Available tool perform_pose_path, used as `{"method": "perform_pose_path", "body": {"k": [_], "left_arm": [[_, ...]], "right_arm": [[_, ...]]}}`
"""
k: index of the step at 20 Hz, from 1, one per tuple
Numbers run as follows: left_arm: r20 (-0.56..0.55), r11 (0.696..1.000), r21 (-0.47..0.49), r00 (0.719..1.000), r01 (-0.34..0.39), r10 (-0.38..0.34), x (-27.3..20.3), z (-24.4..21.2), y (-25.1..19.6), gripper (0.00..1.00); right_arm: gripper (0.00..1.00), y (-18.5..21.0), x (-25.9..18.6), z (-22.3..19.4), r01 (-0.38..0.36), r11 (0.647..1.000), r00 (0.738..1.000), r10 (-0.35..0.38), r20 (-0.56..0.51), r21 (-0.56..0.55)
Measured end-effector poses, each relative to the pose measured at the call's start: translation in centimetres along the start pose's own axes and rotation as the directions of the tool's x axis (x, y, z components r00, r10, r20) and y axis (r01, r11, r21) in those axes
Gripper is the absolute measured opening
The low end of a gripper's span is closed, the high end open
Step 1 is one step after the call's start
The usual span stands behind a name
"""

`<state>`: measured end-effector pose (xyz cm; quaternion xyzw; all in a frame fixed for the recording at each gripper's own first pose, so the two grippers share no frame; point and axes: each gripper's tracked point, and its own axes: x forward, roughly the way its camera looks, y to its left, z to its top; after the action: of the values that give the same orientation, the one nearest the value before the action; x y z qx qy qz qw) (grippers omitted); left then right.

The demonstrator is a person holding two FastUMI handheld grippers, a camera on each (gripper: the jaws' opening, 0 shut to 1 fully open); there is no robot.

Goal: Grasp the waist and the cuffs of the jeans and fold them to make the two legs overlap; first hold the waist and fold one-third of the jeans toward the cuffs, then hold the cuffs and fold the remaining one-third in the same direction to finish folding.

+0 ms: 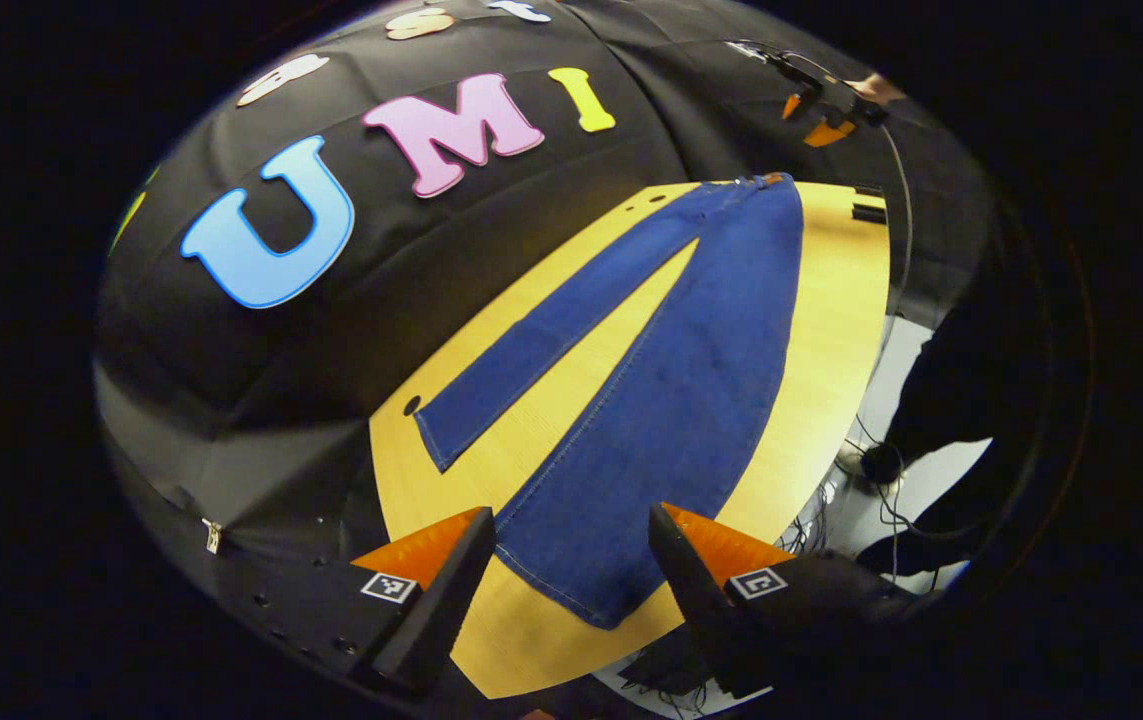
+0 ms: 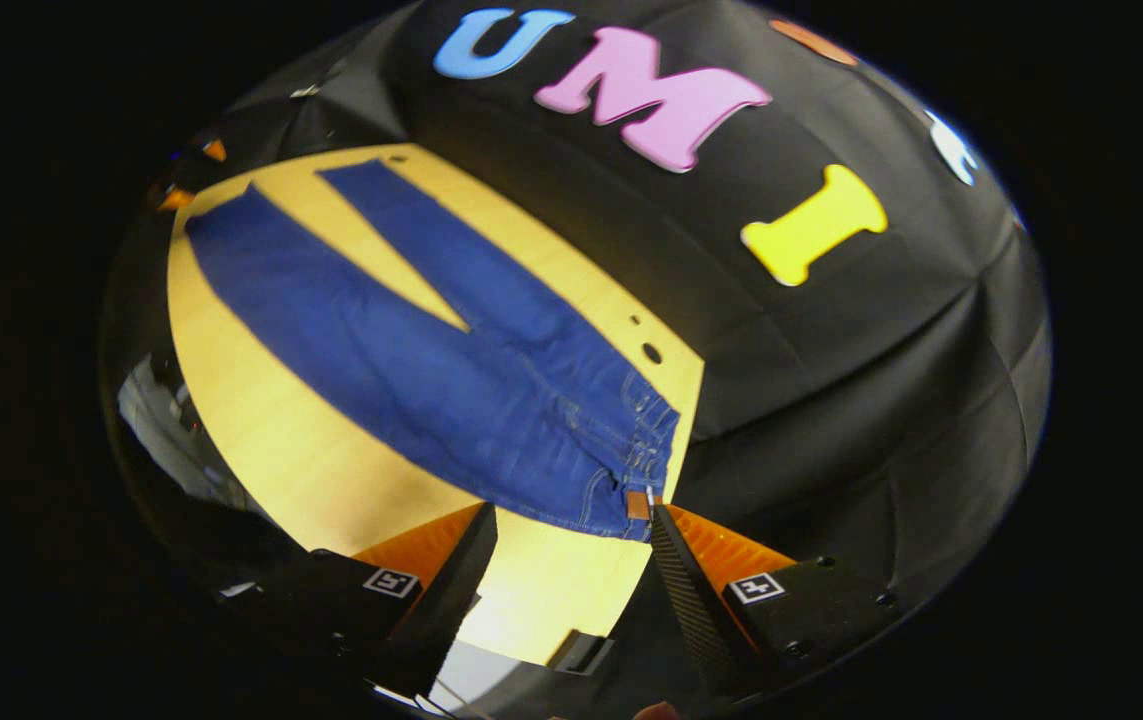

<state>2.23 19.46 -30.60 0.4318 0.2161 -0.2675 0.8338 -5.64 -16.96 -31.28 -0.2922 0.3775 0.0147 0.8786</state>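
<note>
The jeans [image 1: 671, 390] lie flat on the yellow table [image 1: 836, 330], legs spread in a V and not yet overlapped, so none of the folding looks to have begun. In the left gripper view, the left gripper [image 1: 571, 570] hangs with its fingers spread wide and nothing between them, above the cuff [image 1: 596, 595] of the nearer leg; the far cuff [image 1: 441, 425] lies well apart, close to the table's back edge. In the right gripper view, the right gripper [image 2: 571, 560] is likewise spread and empty, poised over the waist [image 2: 646, 460] near its corner, and I cannot tell whether its fingers touch the cloth. What worries me from here is the first pinch: if either gripper closes on only the top layer of denim, the leg may peel open when lifted instead of carrying over whole. The two hands start far apart (one at each end of the garment), so an uneven lift could drag the cloth askew and leave one leg crossing the other instead of lying on it. The near cuff also sits close to the table's front edge, so a pull toward that side might slide it off.
</note>
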Motion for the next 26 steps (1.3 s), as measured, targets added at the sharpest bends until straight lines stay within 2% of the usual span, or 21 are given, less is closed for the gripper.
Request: {"method": "perform_pose_path", "body": {"k": [2,4,6,8,11,13,15,17,19,20,21,22,24,26], "left_arm": [[-0.084,0.991,0.082,0.992,0.102,-0.095,1.4,-1.7,-2.0,0.98],[-0.174,0.968,0.172,0.973,0.183,-0.153,2.4,-3.2,-2.9,0.98],[-0.256,0.932,0.235,0.942,0.276,-0.215,3.6,-4.4,-4.6,0.98],[-0.357,0.904,0.255,0.902,0.342,-0.241,4.3,-5.7,-5.6,0.98],[-0.397,0.884,0.231,0.869,0.406,-0.296,4.8,-5.9,-5.8,0.98],[-0.395,0.893,0.226,0.874,0.390,-0.282,5.1,-5.7,-5.2,0.94],[-0.383,0.894,0.230,0.880,0.384,-0.279,5.0,-5.1,-5.1,0.95],[-0.359,0.882,0.251,0.884,0.400,-0.299,5.3,-4.8,-5.1,0.95],[-0.351,0.866,0.271,0.881,0.421,-0.319,6.1,-4.7,-4.9,0.95],[-0.346,0.862,0.277,0.881,0.426,-0.324,6.0,-4.5,-4.7,0.95],[-0.335,0.861,0.281,0.884,0.423,-0.325,6.3,-4.2,-4.6,0.95],[-0.322,0.866,0.280,0.890,0.414,-0.322,6.7,-3.8,-4.3,0.95],[-0.307,0.881,0.262,0.900,0.393,-0.310,7.4,-3.5,-3.8,0.95],[-0.308,0.880,0.255,0.896,0.401,-0.320,7.6,-3.3,-3.9,0.95]], "right_arm": [[0.95,0.3,3.3,-1.4,-0.062,0.992,0.998,0.059,-0.033,-0.114],[0.96,0.9,6.5,-3.4,-0.145,0.970,0.987,0.129,-0.093,-0.194],[0.96,1.3,8.9,-4.7,-0.227,0.944,0.971,0.199,-0.135,-0.240],[0.97,1.2,10.5,-6.5,-0.293,0.925,0.951,0.256,-0.173,-0.242],[0.96,0.8,11.7,-8.6,-0.341,0.909,0.930,0.289,-0.227,-0.240],[0.97,0.6,12.1,-9.4,-0.347,0.900,0.926,0.284,-0.251,-0.265],[0.96,0.3,12.1,-10.5,-0.352,0.877,0.922,0.265,-0.283,-0.326],[0.96,0.7,12.2,-11.5,-0.389,0.823,0.909,0.270,-0.317,-0.415],[0.96,2.1,12.2,-11.5,-0.448,0.722,0.890,0.300,-0.344,-0.527],[0.92,2.2,12.8,-11.2,-0.445,0.682,0.894,0.297,-0.336,-0.580],[0.90,2.3,12.9,-10.8,-0.446,0.661,0.894,0.299,-0.334,-0.603],[0.90,2.4,13.0,-10.4,-0.451,0.661,0.891,0.300,-0.340,-0.600],[0.87,2.0,13.3,-10.2,-0.457,0.693,0.887,0.304,-0.348,-0.557],[0.90,1.8,14.1,-9.0,-0.457,0.722,0.885,0.313,-0.344,-0.520]]}}
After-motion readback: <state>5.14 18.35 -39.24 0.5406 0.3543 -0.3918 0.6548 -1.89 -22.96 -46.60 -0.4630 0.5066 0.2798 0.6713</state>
